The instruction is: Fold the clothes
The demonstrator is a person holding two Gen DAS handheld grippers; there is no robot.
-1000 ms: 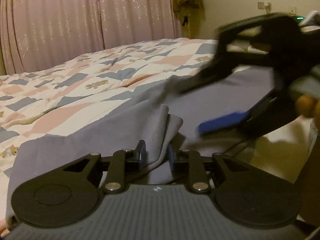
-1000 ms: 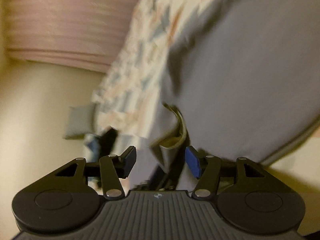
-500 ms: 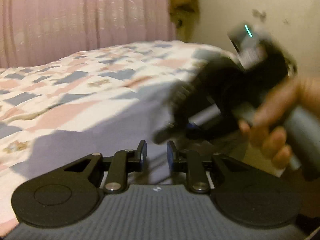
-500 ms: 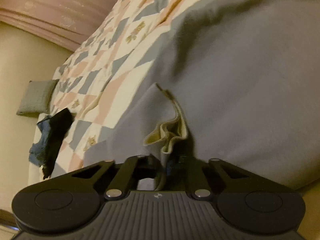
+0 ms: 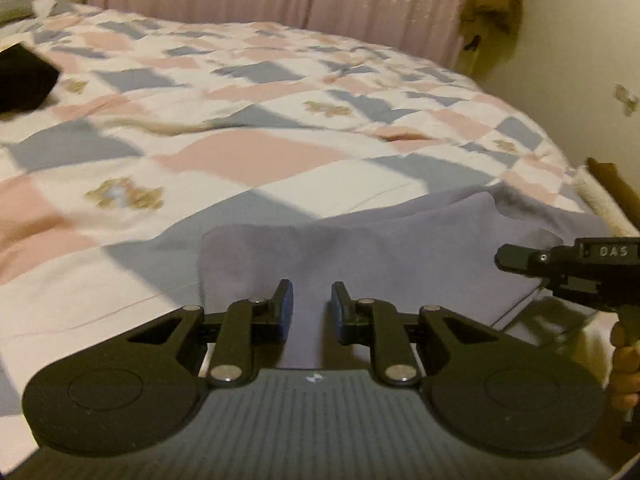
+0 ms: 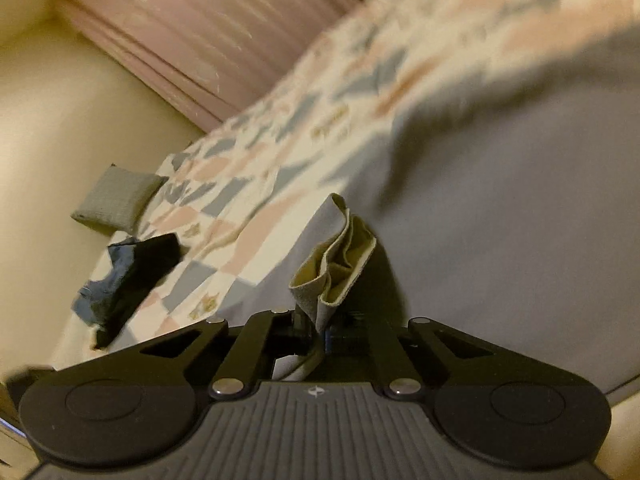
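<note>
2 grippers differ: left gripper point(image 5: 311, 307) now released, right gripper point(image 6: 318, 334) still clenching grey garment point(image 6: 500, 220).

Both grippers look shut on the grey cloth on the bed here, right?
Not quite. Only the right gripper is shut on the grey cloth, pinching a bunched edge, as the right wrist view shows. In the left wrist view the left gripper is open: its jaws stand apart over the cloth, which lies on the bed.
</note>
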